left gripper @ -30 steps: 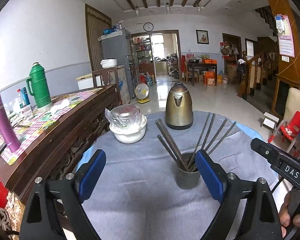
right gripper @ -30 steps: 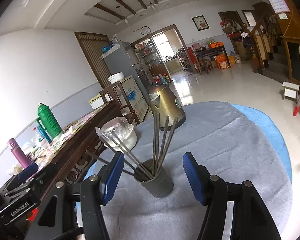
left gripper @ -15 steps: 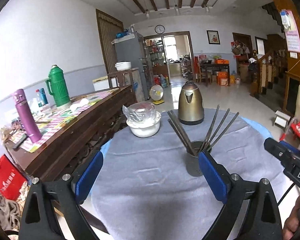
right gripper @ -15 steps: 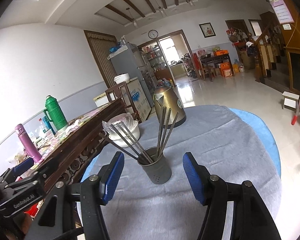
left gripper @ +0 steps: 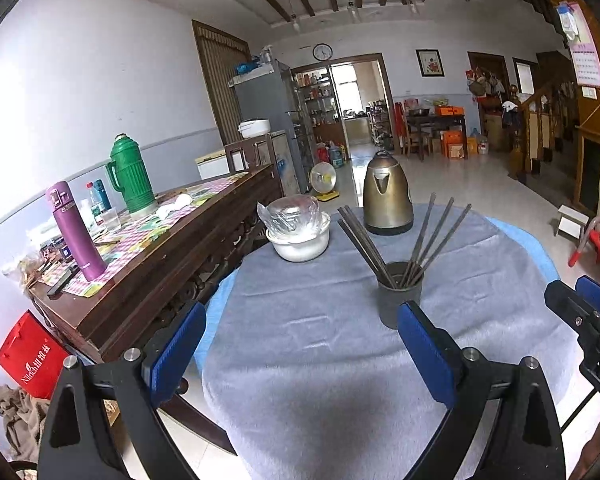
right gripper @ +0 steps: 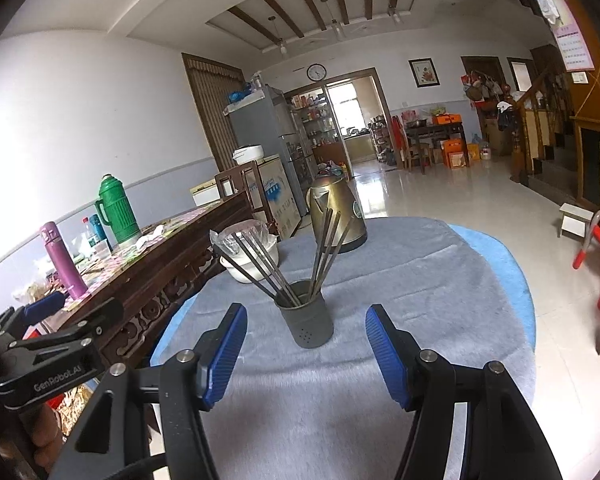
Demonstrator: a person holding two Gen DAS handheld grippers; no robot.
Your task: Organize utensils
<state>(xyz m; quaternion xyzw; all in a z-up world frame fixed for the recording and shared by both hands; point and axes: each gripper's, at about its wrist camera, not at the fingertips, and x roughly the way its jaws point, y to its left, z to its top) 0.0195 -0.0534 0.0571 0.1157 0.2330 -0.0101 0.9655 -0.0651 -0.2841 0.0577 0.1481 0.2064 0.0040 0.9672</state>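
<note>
One round table (left gripper: 300, 360) under a grey cloth fills most of my view, with one long wooden sideboard (left gripper: 160, 248) beside it to my left. On the table stand one brass-coloured kettle (left gripper: 387, 194), one white bowl (left gripper: 300, 240) covered with plastic film, and one dark utensil holder (right gripper: 306, 322). Seven chopsticks (right gripper: 260, 266) lean in the holder: four fanned to the left, three to the right. My left gripper (left gripper: 300, 354) is spread wide, holding nothing; the holder stands just beyond its right finger. My right gripper (right gripper: 304, 356) is also spread wide and empty, with the holder ahead, centred between its blue pads (right gripper: 224, 354), untouched.
</note>
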